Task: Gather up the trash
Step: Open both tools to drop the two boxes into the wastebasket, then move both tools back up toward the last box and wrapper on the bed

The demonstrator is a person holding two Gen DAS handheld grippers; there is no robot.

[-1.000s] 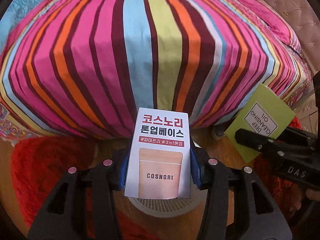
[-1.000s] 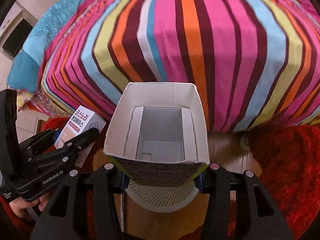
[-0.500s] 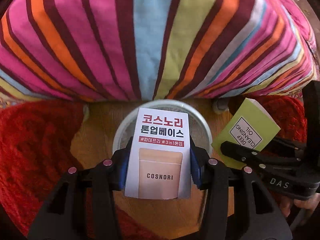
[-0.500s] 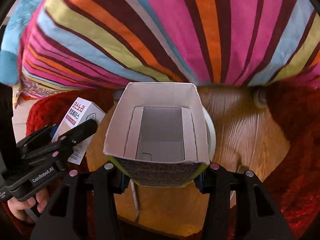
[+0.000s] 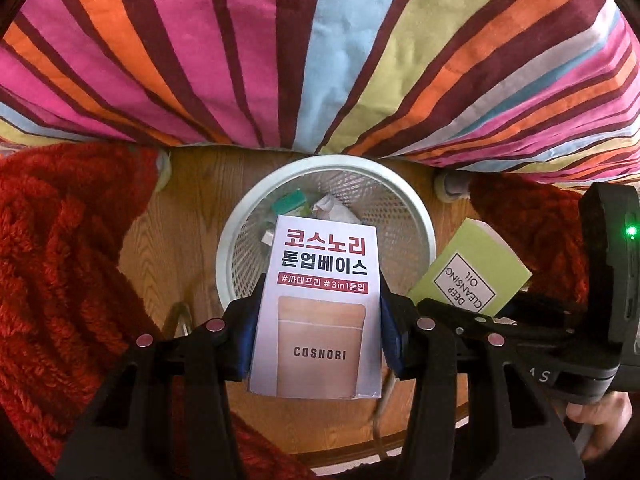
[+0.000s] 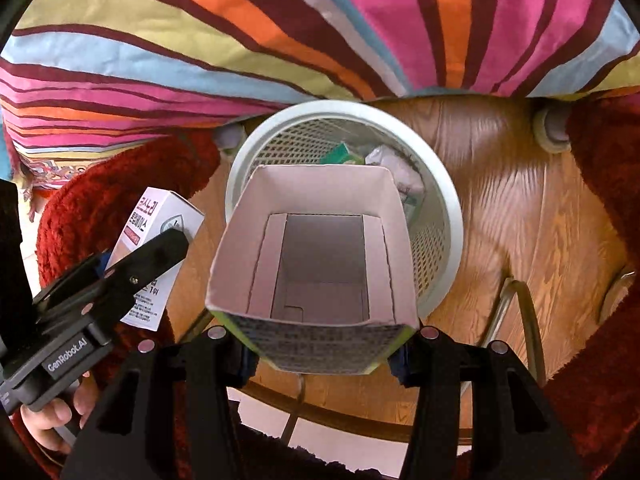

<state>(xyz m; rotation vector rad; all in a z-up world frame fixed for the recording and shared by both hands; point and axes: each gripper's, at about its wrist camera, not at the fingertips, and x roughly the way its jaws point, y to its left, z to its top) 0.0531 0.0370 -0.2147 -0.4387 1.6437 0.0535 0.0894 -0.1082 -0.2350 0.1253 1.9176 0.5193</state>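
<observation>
Grippers both pinch boxes: left gripper (image 5: 318, 316) a white box (image 5: 320, 304), right gripper (image 6: 320, 344) an open green carton (image 6: 316, 260)

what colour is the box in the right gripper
Lime green outside, plain white inside; the box shows its green face best in the left wrist view.

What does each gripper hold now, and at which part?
The left gripper clamps the white COSNORI box by its two narrow sides, near its lower end. The right gripper clamps the open green box by its sides.
</observation>
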